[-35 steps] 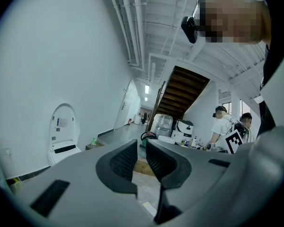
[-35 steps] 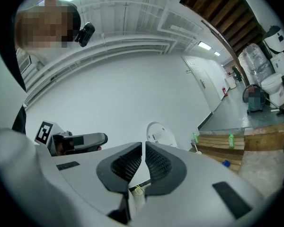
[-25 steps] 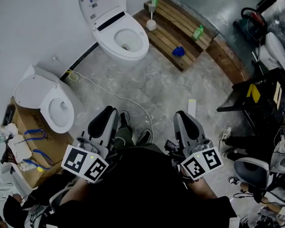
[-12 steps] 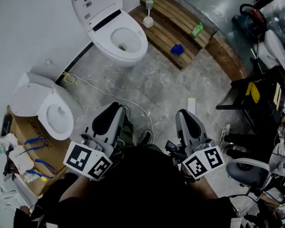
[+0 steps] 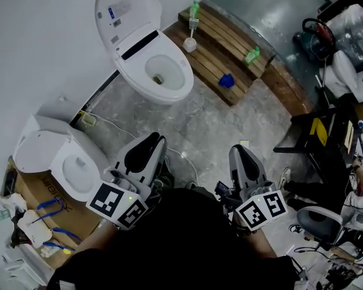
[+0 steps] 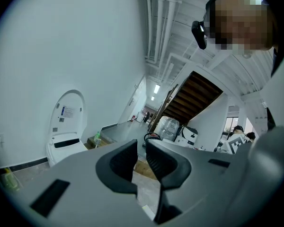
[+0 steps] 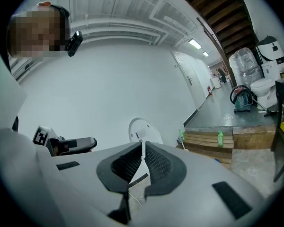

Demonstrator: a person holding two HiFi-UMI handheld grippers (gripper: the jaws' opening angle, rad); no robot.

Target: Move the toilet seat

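Both grippers are empty and held low over the floor, well short of the toilet, so I'd guess approach comes first. Left gripper (image 5: 158,141) has its jaws a crack apart, right gripper (image 5: 238,151) is closed. Toilet (image 5: 146,93) sits at the floor's far edge by the wall, lid (image 5: 124,8) up, seat (image 5: 184,80) apparently down on the bowl.

The left hand-held gripper (image 5: 152,142) sits at lower centre-left of the head view and the right hand-held gripper (image 5: 240,151) at lower centre-right. Both point up-frame, side by side and apart. The left jaws stand slightly parted with nothing between them. The right jaws are pressed together, empty.
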